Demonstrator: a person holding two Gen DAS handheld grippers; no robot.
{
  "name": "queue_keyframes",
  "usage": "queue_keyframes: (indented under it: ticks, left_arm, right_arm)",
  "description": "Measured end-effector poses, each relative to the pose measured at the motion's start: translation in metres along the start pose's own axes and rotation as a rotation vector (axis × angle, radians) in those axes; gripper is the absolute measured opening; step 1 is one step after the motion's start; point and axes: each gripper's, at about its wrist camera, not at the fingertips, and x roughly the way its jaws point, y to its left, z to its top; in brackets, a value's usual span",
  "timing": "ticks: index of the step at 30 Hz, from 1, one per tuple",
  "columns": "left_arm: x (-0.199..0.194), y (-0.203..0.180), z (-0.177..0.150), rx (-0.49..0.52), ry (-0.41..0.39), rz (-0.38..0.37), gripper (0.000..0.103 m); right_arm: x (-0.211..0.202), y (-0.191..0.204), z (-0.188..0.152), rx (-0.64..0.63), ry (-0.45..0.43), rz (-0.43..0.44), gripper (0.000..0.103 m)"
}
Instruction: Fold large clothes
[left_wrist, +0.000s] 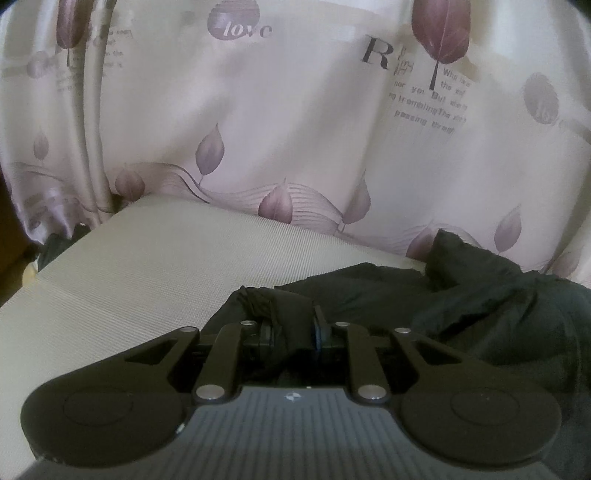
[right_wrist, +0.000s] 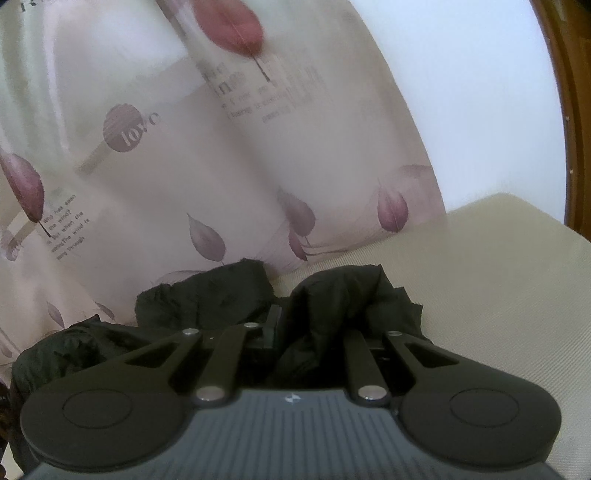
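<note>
In the left wrist view the left gripper (left_wrist: 293, 323) is clenching a bunched fold of the dark, crumpled, thin-fabric garment (left_wrist: 480, 295), its fingers drawn close together with the cloth pinched between them; the garment is lying on the pale beige woven cushion (left_wrist: 147, 266) and is spreading away to the right of the fingers, one corner peaking up against the cream satin curtain printed with mauve leaves and lettering (left_wrist: 295, 110); this view alone is showing the bare left stretch of cushion and a dark gap at its far left edge. In the right wrist view the right gripper (right_wrist: 314, 328) is likewise grasping a thick bundle of the same dark garment (right_wrist: 207, 291), cloth mounding up over and between its fingers; the rest is trailing off to the left along the curtain (right_wrist: 147, 166); only here are the bare right part of the cushion (right_wrist: 498, 277), a bright white panel (right_wrist: 480, 92) behind it and a curved brown wooden frame (right_wrist: 565, 110) at the far right showing.
</note>
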Motion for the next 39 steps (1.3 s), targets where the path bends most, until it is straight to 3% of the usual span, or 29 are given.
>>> queue_keyframes:
  ticks: [20,29,32,34,36,38,39]
  left_arm:
    - [0.026,-0.002,-0.005,0.018,-0.001,-0.007,0.029]
    - [0.027,-0.002,-0.002,0.016,0.002,-0.012,0.039]
    - [0.024,-0.003,-0.001,0.018,-0.001,-0.009,0.052]
    - [0.02,-0.004,-0.002,0.027,-0.023,0.012,0.076]
    - [0.014,-0.008,-0.003,0.062,-0.081,0.096,0.1]
    - [0.007,-0.011,-0.005,0.109,-0.157,0.166,0.103]
    - [0.007,-0.012,-0.004,0.128,-0.16,0.16,0.103]
  right_arm:
    - [0.037,-0.015,-0.016,0.04,0.053,-0.036,0.012]
    - [0.046,-0.014,-0.02,0.044,0.059,-0.057,0.012]
    - [0.047,-0.013,-0.02,0.047,0.057,-0.062,0.012]
    - [0.047,-0.013,-0.02,0.058,0.057,-0.064,0.012]
    - [0.047,-0.013,-0.019,0.067,0.054,-0.064,0.013]
    - [0.047,-0.013,-0.019,0.073,0.048,-0.064,0.014]
    - [0.046,-0.014,-0.019,0.081,0.043,-0.06,0.015]
